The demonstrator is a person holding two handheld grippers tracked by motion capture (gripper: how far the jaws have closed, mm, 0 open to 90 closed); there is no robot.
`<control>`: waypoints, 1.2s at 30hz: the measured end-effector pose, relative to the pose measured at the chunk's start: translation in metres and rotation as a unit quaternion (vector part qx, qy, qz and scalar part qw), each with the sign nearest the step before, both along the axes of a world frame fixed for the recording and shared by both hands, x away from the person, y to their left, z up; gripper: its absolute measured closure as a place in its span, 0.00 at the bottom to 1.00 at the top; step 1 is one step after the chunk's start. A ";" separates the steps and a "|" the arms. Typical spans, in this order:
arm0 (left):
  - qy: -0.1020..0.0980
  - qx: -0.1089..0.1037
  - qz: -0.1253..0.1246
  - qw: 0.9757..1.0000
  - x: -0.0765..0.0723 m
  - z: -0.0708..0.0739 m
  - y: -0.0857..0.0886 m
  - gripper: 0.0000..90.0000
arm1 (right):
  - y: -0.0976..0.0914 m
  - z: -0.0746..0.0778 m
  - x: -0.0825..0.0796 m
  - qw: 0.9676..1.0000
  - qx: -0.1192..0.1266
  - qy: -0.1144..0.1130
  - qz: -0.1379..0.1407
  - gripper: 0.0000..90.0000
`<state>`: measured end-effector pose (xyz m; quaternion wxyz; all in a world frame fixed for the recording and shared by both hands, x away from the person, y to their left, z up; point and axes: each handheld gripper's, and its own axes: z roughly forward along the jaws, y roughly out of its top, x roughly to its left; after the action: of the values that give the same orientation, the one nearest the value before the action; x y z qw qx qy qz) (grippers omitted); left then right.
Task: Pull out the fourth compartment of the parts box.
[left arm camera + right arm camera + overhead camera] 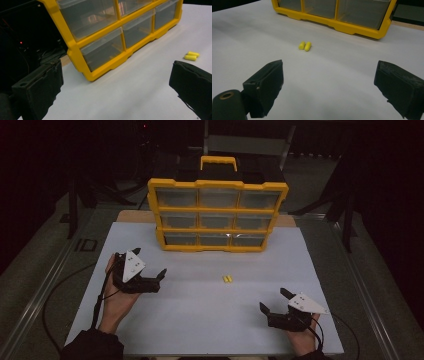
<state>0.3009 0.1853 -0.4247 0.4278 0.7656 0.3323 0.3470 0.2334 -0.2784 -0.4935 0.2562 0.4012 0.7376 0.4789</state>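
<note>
Two small yellow earplugs (227,279) lie side by side on the white table sheet (200,325), in front of a yellow drawer organizer (218,215) with clear drawers. My left gripper (149,262) rests at the left of the sheet, open and holding nothing, its jaws pointing right. Near the front right, my right gripper (273,299) is open too, aimed up-left at the earplugs. In the left gripper view the earplugs (192,56) sit at the far right, past the organizer (110,37). The right gripper view has the earplugs (305,46) ahead of the wide-apart jaws.
The organizer's black and yellow carry handle (218,162) stands up behind it. All its drawers look shut. A wooden table edge (132,216) shows beyond the sheet. The surroundings are dark, with metal rails (40,290) along the left side.
</note>
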 end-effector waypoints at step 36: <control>-0.015 0.045 -0.012 0.999 0.051 0.020 -0.021 0.00 | -0.002 0.000 0.000 1.000 0.002 -0.002 -0.004 0.10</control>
<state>0.3517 0.1643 -0.4050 0.4017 0.7830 0.3005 0.3678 0.2337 -0.2808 -0.4931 0.2587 0.4035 0.7345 0.4803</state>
